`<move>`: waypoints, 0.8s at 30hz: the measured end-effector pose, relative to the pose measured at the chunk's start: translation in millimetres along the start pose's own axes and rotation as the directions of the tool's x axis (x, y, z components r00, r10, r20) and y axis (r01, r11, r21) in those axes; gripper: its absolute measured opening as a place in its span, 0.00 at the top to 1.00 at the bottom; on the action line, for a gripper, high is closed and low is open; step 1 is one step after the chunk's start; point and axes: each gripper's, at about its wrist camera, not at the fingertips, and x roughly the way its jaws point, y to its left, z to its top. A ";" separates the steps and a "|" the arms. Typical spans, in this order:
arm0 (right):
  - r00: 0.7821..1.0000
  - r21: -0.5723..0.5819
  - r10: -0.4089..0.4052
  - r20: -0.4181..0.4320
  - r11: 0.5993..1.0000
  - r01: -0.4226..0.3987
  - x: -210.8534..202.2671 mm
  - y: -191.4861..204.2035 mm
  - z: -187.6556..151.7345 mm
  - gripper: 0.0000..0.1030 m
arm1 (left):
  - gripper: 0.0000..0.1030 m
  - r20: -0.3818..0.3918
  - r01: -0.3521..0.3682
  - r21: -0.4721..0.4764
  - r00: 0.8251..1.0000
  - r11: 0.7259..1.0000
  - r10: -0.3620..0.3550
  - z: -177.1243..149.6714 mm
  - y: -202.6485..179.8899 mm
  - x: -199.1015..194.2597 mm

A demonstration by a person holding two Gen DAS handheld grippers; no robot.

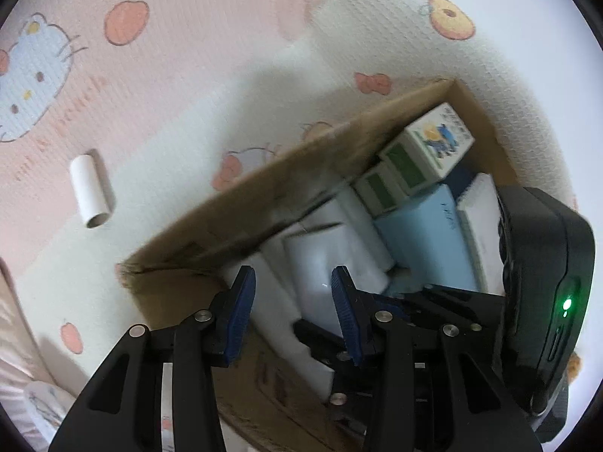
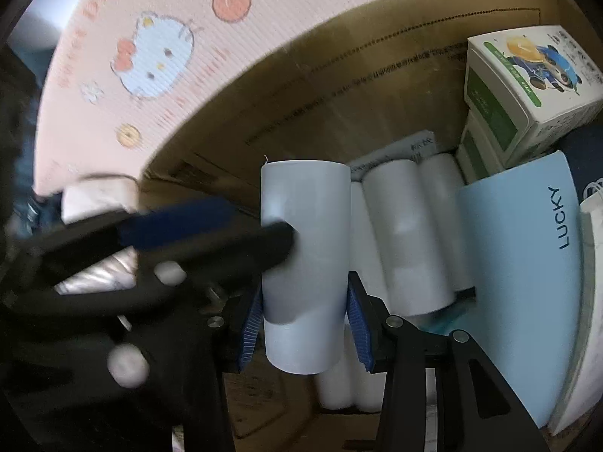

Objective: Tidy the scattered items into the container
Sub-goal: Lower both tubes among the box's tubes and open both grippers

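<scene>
A cardboard box lies on the mat and also shows in the right wrist view. Inside it are white rolls, a pale blue pack marked LUCKY, and green-and-white cartons. My right gripper is shut on a white roll held over the box interior. My left gripper is open and empty, hovering over the box's near end above the rolls. Its finger shows blurred in the right wrist view, next to the held roll. A loose white roll lies on the mat, left of the box.
A pink and white cartoon-print mat covers the floor. A black device with a green light is the other gripper's body, close on the right. Pale fabric lies at the bottom left.
</scene>
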 end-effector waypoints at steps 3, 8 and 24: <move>1.000 -0.019 -0.015 -0.018 1.000 0.015 5.5 2.7 -1.4 0.61 | 0.58 0.012 0.010 0.004 1.000 1.000 -0.010 -2.8 5.1 2.2; 0.998 -0.059 -0.064 -0.024 0.996 0.062 11.2 9.5 -1.3 0.61 | 0.64 0.037 -0.032 0.050 0.999 0.998 0.030 -5.6 5.2 1.9; 0.999 -0.049 -0.050 0.004 0.998 0.051 -0.4 11.6 -16.5 0.70 | 0.82 0.037 -0.004 0.104 0.999 0.995 0.001 -14.1 -7.0 0.6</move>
